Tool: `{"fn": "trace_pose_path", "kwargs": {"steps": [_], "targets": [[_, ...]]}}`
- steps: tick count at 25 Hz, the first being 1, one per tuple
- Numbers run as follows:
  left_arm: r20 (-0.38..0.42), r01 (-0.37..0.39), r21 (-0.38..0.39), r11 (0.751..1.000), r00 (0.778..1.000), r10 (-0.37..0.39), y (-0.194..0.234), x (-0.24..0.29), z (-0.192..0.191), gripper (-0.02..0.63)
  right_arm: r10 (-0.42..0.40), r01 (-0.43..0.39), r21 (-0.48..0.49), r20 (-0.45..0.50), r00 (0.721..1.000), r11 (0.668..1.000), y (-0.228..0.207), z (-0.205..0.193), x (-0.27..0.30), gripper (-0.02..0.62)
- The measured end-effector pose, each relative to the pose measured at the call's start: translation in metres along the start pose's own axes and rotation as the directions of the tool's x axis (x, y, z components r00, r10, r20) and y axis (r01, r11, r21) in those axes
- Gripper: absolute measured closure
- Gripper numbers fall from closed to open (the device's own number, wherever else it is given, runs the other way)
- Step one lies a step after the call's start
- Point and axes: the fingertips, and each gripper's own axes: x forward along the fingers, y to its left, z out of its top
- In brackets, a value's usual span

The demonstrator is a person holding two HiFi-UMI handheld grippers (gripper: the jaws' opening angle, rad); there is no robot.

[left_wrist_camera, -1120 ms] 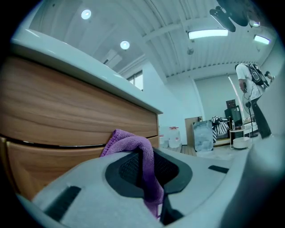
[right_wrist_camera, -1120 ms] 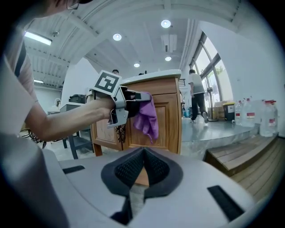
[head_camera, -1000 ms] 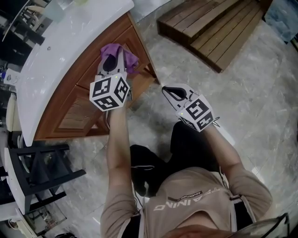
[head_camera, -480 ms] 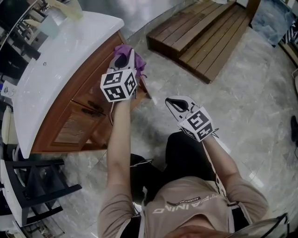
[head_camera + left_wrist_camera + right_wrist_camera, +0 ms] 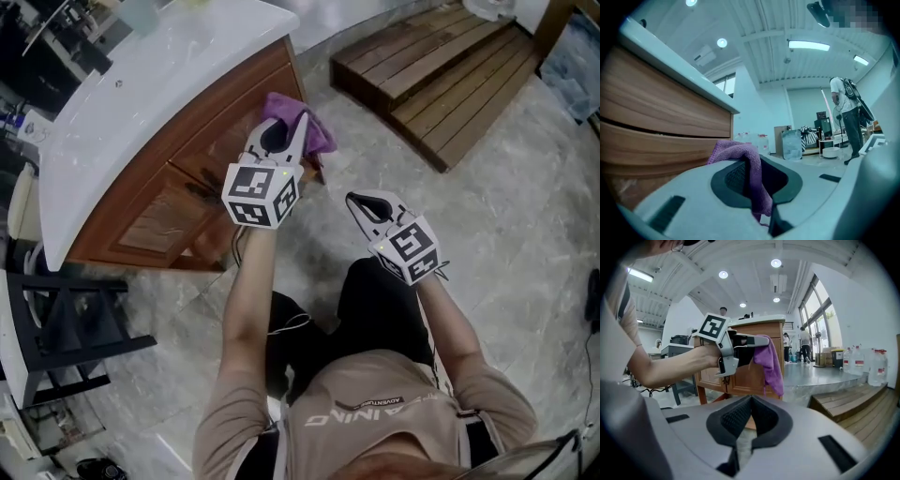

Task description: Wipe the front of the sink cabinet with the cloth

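The left gripper [image 5: 279, 133] has its jaws clenched on a purple cloth [image 5: 311, 120], at the right end of the wooden sink cabinet [image 5: 178, 178] front; whether cloth and wood touch cannot be told; the right gripper [image 5: 360, 201] hangs apart from them, jaws pressed together on nothing. Likely risks: much of the cloth droops loose, so drag on the wood may pull it free; hard jaw tips may scrape the panel; a stroke may run off the corner. Count: one cloth, one cabinet, two grippers.
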Motion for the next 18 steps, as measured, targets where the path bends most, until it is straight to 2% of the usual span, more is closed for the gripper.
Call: {"fn": "trace_pose_path", "kwargs": {"steps": [5,9,13,18], "targets": [[-0.004,-0.153,-0.016,0.988,0.988,0.153,0.013,-0.084,-0.011,0.569,0.121,-0.121,-0.028,-0.004,0.993,0.992,0.036,0.005,0.027,0.584],[-0.034,-0.308,-0.003,0.951,0.951,0.307,0.045,-0.160,-0.025,0.569,0.195,-0.194,-0.050,0.011,0.981,0.980,0.070,0.017,0.052,0.584],[-0.071,-0.468,-0.029,0.883,0.882,0.466,0.081,-0.236,-0.050,0.569,0.273,-0.271,-0.075,0.015,0.962,0.960,0.108,0.025,0.077,0.584],[-0.114,-0.644,-0.042,0.764,0.762,0.637,0.119,-0.324,-0.078,0.569,0.370,-0.368,-0.111,-0.006,0.929,0.923,0.155,0.028,0.098,0.584]]}}
